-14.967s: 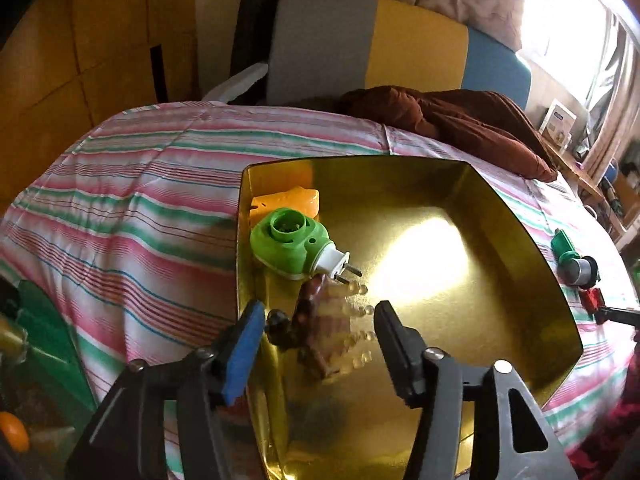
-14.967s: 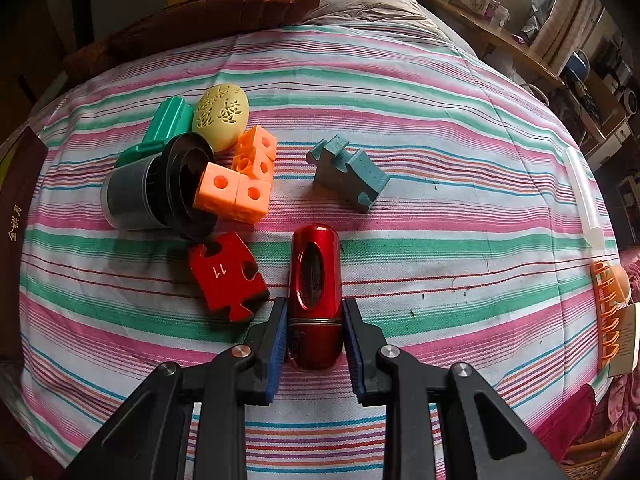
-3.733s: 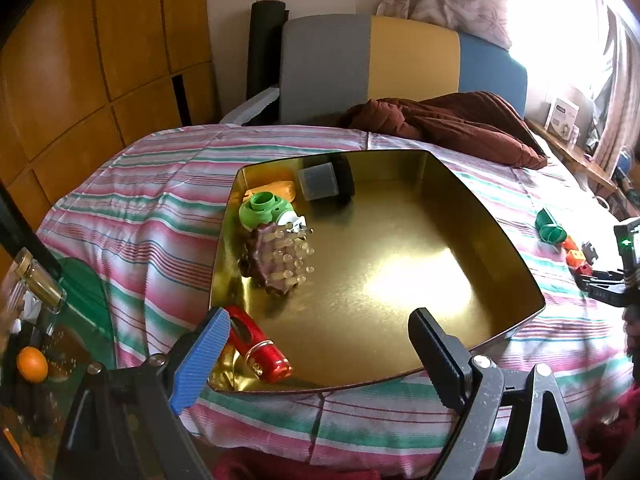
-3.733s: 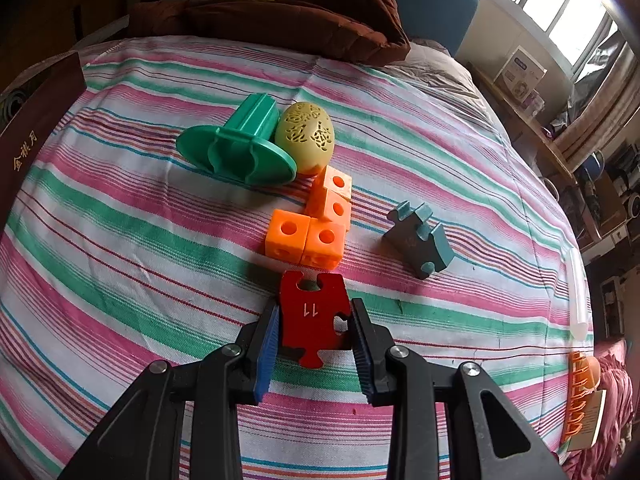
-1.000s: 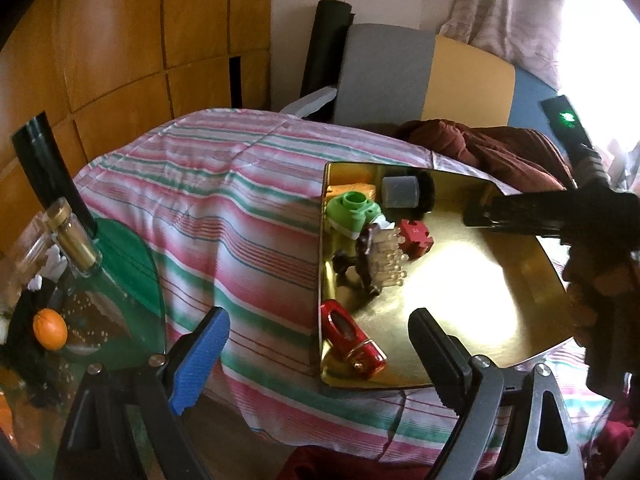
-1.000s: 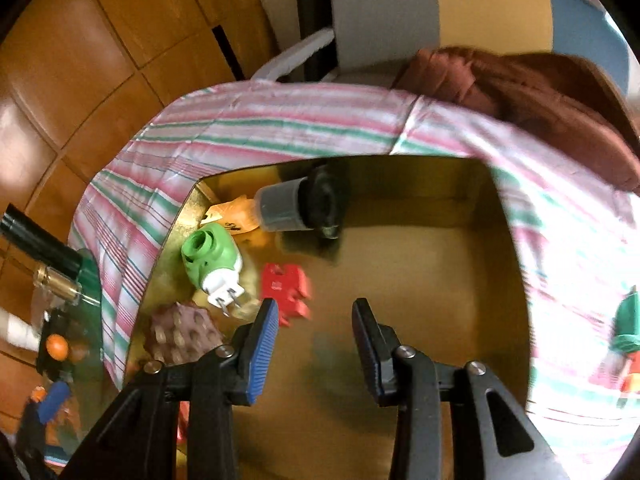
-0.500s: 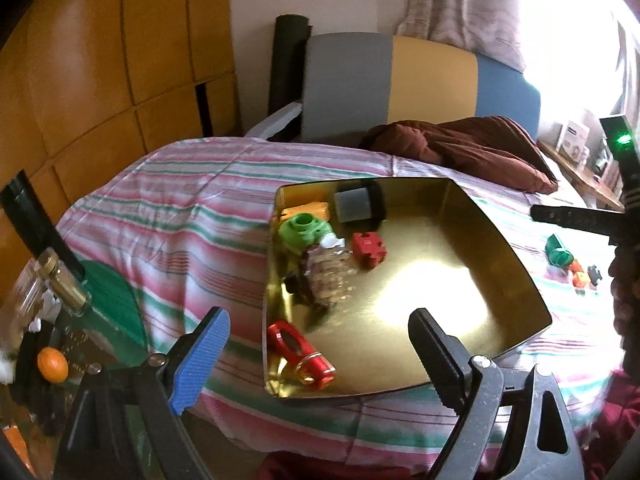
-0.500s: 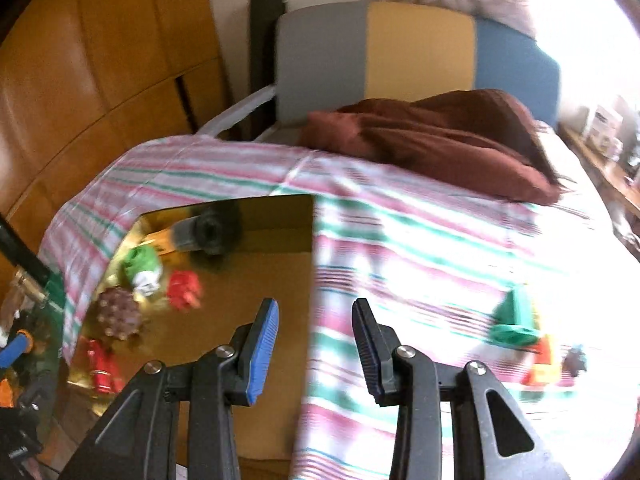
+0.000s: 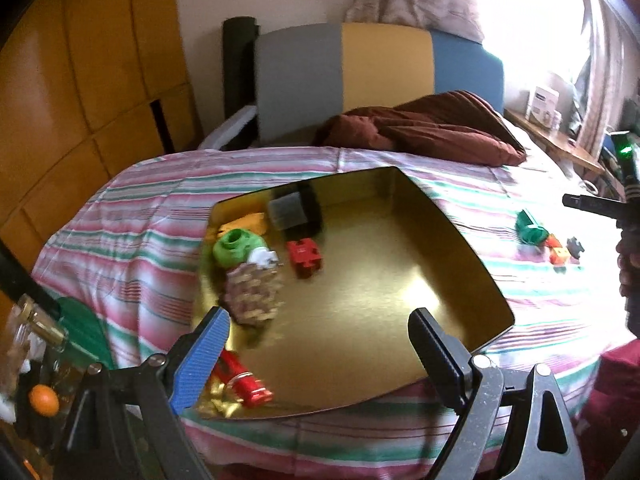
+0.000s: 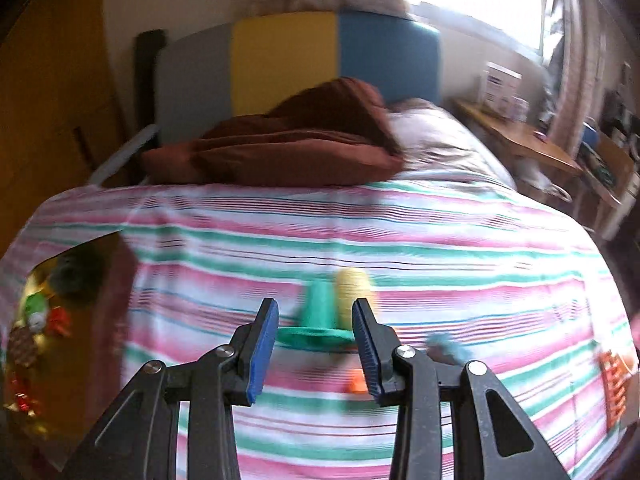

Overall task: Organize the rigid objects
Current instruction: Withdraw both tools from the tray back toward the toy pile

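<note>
Six objects already in gold tray (image 9: 460,240) on striped bed (image 9: 132,220): orange piece (image 9: 244,225), grey-black cylinder (image 9: 292,210), green plug (image 9: 236,246), red puzzle block (image 9: 304,258), studded brown ball (image 9: 254,294), red cylinder (image 9: 240,376). Four left on bed right of tray: green funnel-shaped piece (image 10: 318,320), yellow egg (image 10: 352,288), orange cubes (image 10: 356,382), blue-grey piece (image 10: 448,350). Left gripper (image 9: 316,356) wide open, empty, above tray's near edge. Right gripper (image 10: 314,346) partly open, empty, aimed at green piece, no contact. Judged over halfway.
</note>
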Available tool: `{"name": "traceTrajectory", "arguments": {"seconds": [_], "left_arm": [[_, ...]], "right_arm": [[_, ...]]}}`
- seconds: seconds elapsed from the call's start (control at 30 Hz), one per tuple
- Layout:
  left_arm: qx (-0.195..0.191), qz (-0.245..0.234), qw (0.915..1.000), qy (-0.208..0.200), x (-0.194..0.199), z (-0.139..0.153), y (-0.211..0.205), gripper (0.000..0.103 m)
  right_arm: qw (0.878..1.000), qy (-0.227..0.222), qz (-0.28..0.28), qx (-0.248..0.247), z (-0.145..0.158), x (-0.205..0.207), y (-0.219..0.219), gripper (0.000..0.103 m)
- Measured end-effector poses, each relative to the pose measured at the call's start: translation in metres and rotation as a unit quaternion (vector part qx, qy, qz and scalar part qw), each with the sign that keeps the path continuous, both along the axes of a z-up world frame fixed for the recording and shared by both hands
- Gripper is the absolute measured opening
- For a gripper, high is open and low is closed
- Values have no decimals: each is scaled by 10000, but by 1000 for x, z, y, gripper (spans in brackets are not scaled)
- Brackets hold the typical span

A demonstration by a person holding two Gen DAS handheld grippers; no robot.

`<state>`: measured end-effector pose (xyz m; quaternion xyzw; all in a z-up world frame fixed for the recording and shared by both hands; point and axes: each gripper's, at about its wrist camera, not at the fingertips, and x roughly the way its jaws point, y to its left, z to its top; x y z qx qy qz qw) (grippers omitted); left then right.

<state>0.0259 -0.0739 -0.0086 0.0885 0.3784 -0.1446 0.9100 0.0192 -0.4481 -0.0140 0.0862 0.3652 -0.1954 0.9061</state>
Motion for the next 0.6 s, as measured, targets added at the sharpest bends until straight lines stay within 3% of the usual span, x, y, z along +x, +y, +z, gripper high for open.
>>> {"name": "traceTrajectory", "arguments": {"seconds": [0.2,0.27,0.33,0.53,0.6], "left_arm": [[224,-374,9990,-21,4,3,-37,91],[275,-490,9984,-15,7,4,-53,91],[260,-601,9979,9,11,5,-66,91],[125,-1071,9940,193,21,5,-122,86],[82,-1226,9920,296,24,4,-141,80]], "right_arm": [[9981,-38,-581,215,-22,-29,-58,38],[9942,114,-918,552,-30,-35,-81,38],[9887,-198,-1084,1020,-27,-41,-97,38],[9818,-299,-1272,1375,-24,-47,-112,38],[9766,-367,-1412,1583,-24,-54,-119,38]]}}
